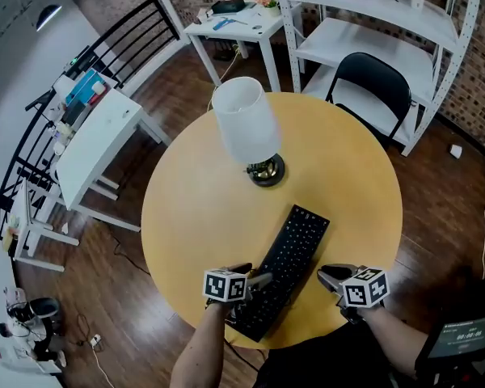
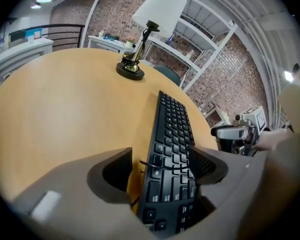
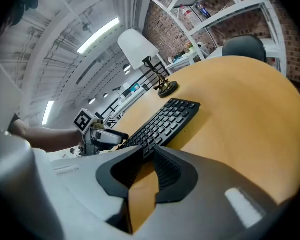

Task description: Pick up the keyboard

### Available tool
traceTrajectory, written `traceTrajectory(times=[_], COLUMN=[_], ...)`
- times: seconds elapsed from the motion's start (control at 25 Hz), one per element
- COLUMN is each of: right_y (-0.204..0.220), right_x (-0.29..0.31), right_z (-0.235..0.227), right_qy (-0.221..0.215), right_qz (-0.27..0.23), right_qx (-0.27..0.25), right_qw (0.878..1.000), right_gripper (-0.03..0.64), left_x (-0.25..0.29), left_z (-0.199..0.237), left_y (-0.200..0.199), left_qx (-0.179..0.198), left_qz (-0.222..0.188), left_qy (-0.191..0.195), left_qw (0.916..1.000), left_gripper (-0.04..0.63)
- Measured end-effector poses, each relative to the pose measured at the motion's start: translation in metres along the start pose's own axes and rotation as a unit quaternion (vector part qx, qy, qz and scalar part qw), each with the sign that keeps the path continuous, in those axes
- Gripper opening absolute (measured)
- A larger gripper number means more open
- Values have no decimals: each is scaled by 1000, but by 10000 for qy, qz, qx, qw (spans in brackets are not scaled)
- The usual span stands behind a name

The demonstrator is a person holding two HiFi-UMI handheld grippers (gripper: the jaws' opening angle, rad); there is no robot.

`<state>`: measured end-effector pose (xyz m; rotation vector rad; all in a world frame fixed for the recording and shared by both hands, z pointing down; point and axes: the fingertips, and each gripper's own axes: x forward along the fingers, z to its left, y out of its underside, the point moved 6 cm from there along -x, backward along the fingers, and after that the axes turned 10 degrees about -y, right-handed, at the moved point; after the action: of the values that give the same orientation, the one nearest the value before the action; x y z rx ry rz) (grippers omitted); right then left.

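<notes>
A black keyboard (image 1: 287,269) lies slantwise on the round wooden table (image 1: 194,208), its near end at the table's front edge. My left gripper (image 1: 263,281) stands wide open astride that near end. In the left gripper view the keyboard (image 2: 172,149) runs between the two pads, which stand clear of its sides. My right gripper (image 1: 327,275) hovers just right of the keyboard, pointing left toward it. Its jaws are only a narrow wedge apart, with bare table showing between them (image 3: 146,156) and nothing held. The keyboard (image 3: 160,124) lies just beyond its tips.
A lamp with a white shade (image 1: 246,124) stands mid-table behind the keyboard's far end. A black chair (image 1: 372,79) and white shelving (image 1: 388,23) are behind the table. A white desk (image 1: 97,144) stands at the left, on dark wood floor.
</notes>
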<state>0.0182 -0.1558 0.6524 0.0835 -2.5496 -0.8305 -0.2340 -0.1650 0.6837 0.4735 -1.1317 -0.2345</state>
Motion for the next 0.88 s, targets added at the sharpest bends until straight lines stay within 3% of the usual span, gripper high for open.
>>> traceTrajectory(times=[0.36,0.52,0.64,0.88], right_y=[17,17,14,13], right_x=[34,45,53,64], right_z=[-23,-32,-34,-34], right_qy=[-477,-462,-558,-530], right_qz=[49,80,94,127], right_qx=[1169,1279,1413,1843], right_qw=[9920,9907,9883,9814], right_gripper=[183,218,219,222], left_x=[28,30,29,36], left_z=[-2,-3,-4,-7], left_y=[-8,-9,-12,-12], left_qx=[384,715,678,750], left_qz=[704,788,789,988], left_qy=[455,515,625,277], left_qw=[9957,9930,9926,9919], left_gripper=[448,446,413,374])
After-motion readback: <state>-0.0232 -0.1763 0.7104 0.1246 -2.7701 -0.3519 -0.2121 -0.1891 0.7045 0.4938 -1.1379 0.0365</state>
